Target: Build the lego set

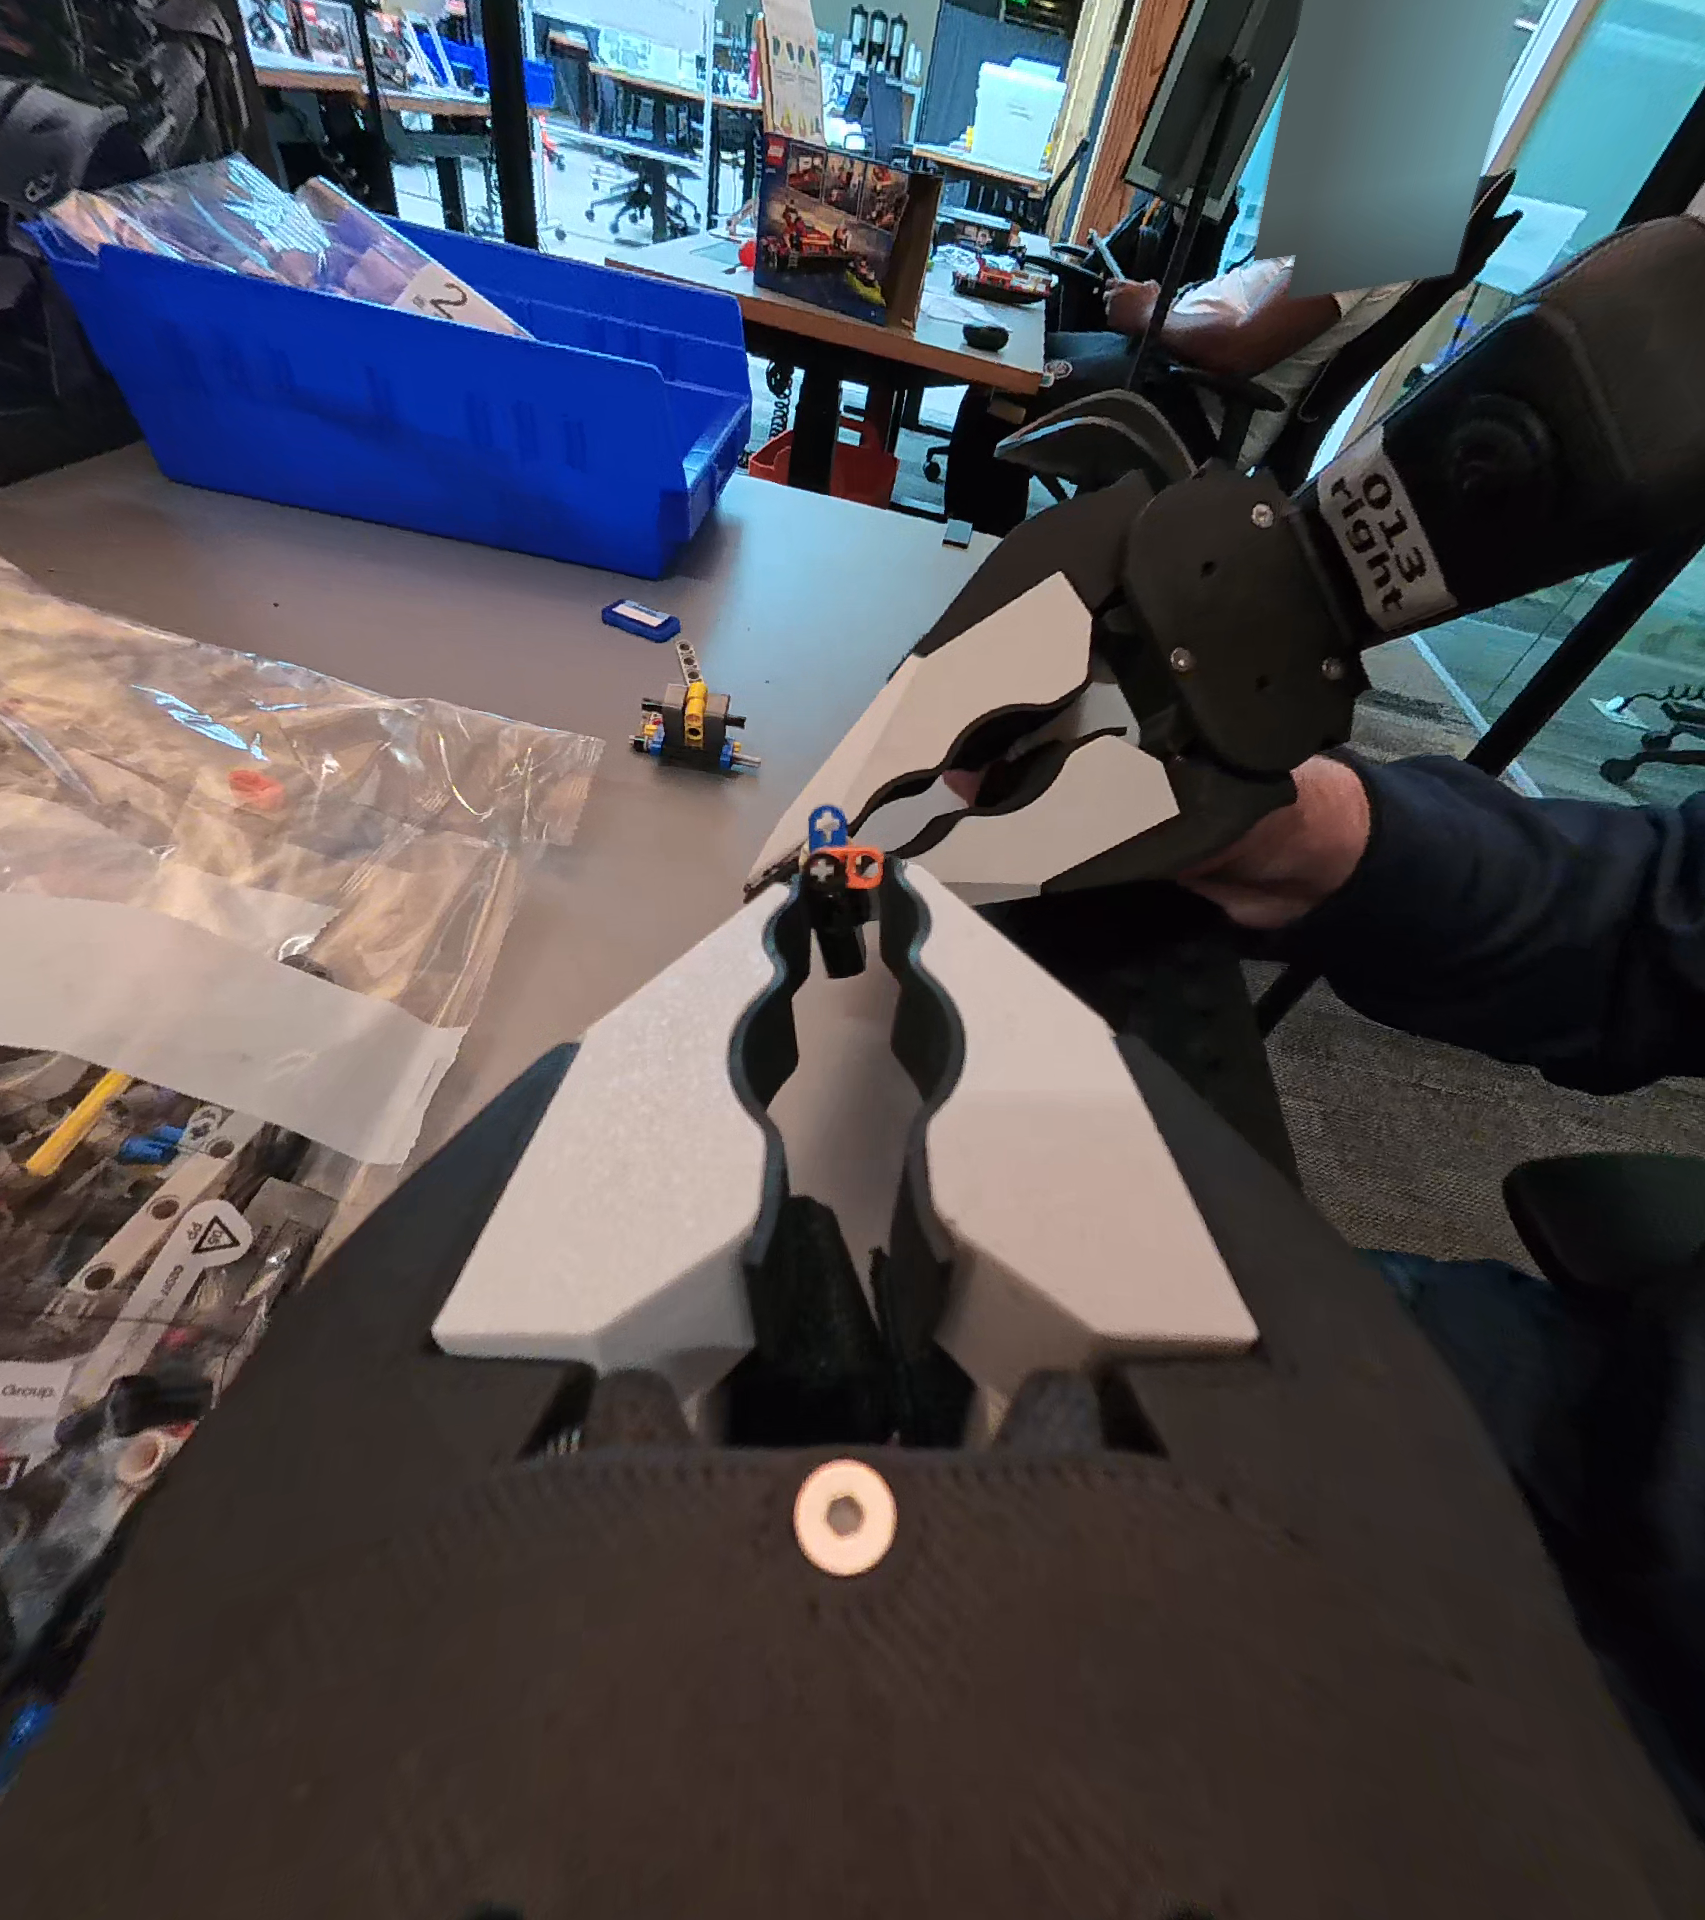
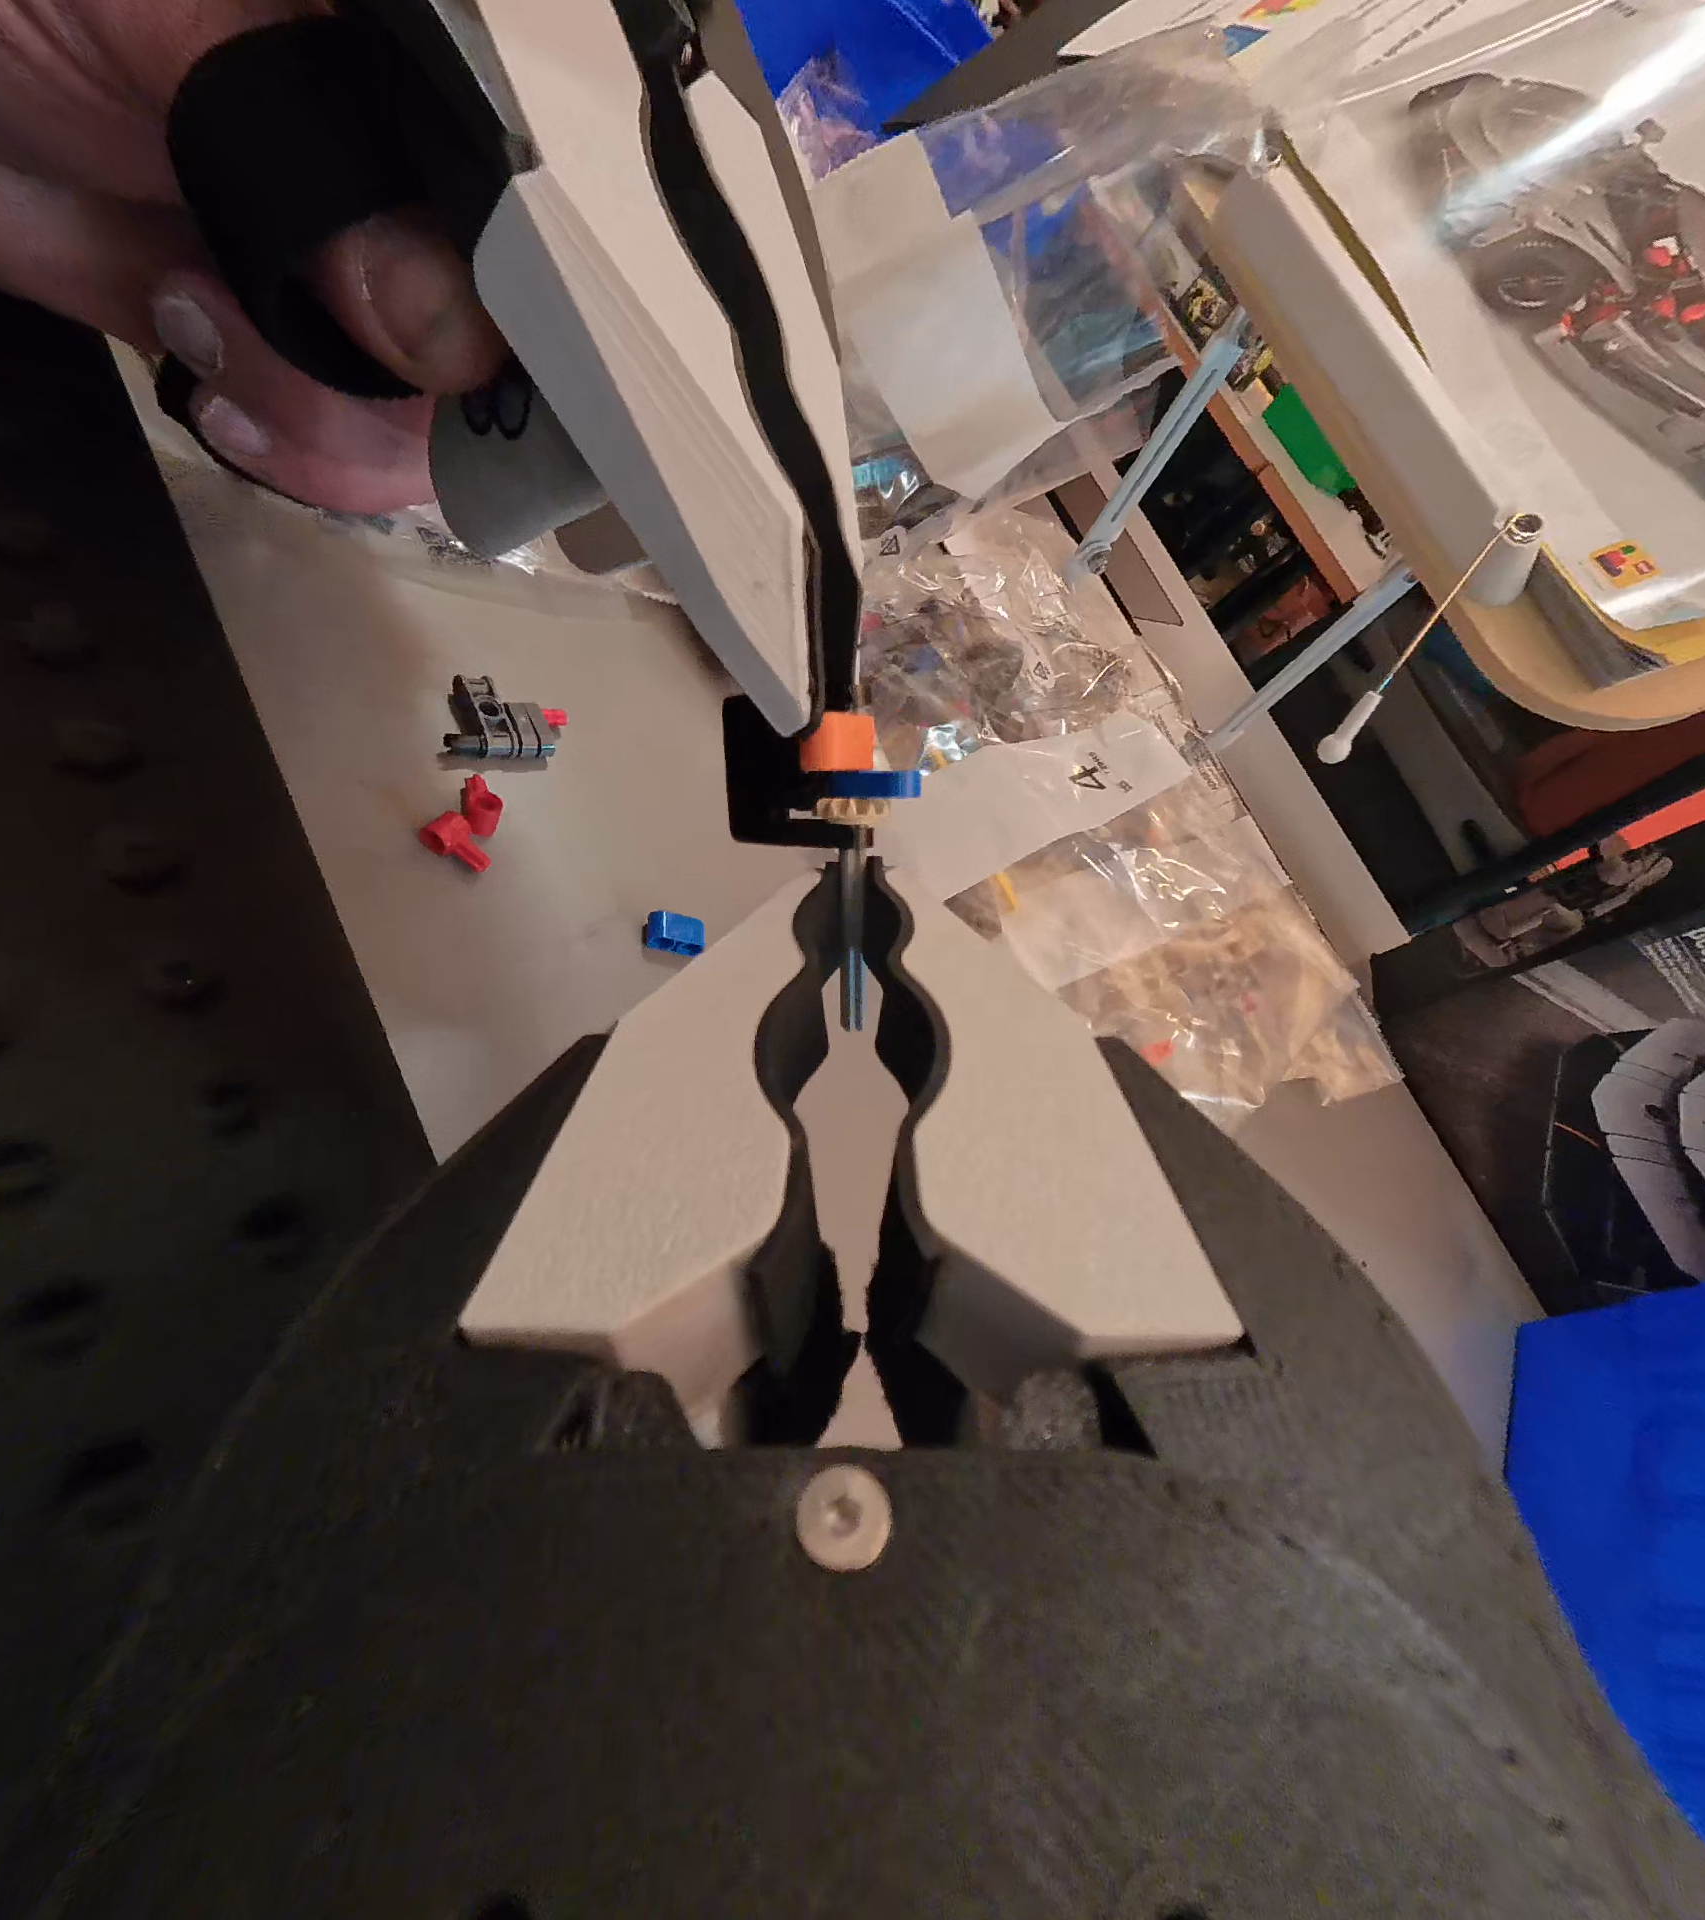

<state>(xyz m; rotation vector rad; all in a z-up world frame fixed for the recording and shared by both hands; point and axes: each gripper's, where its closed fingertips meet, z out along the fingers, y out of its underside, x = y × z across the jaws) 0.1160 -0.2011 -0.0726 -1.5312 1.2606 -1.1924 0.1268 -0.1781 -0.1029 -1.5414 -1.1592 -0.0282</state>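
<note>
My left gripper (image 1: 840,883) is shut on a small lego assembly (image 1: 840,891) of a black piece, an orange connector (image 2: 835,740), a thin blue piece (image 2: 879,784) and a tan gear (image 2: 853,810), held above the table edge. My right gripper (image 2: 853,883) is shut on a thin blue axle (image 2: 853,961) that runs up into the gear. The two grippers meet tip to tip. In the left wrist view the right gripper (image 1: 791,868) comes in from the right. In the right wrist view the left gripper (image 2: 827,717) comes down from the top.
On the grey table (image 1: 474,613) lie a small sub-assembly (image 1: 690,722), a blue tile (image 1: 640,620), bags of parts (image 1: 152,831) and a blue bin (image 1: 412,384). The right wrist view shows red pieces (image 2: 458,826), a blue piece (image 2: 671,930), a grey sub-assembly (image 2: 500,717) and a booklet on a stand (image 2: 1606,312). The tips of one gripper are about 4 centimeters away from the tips of the other.
</note>
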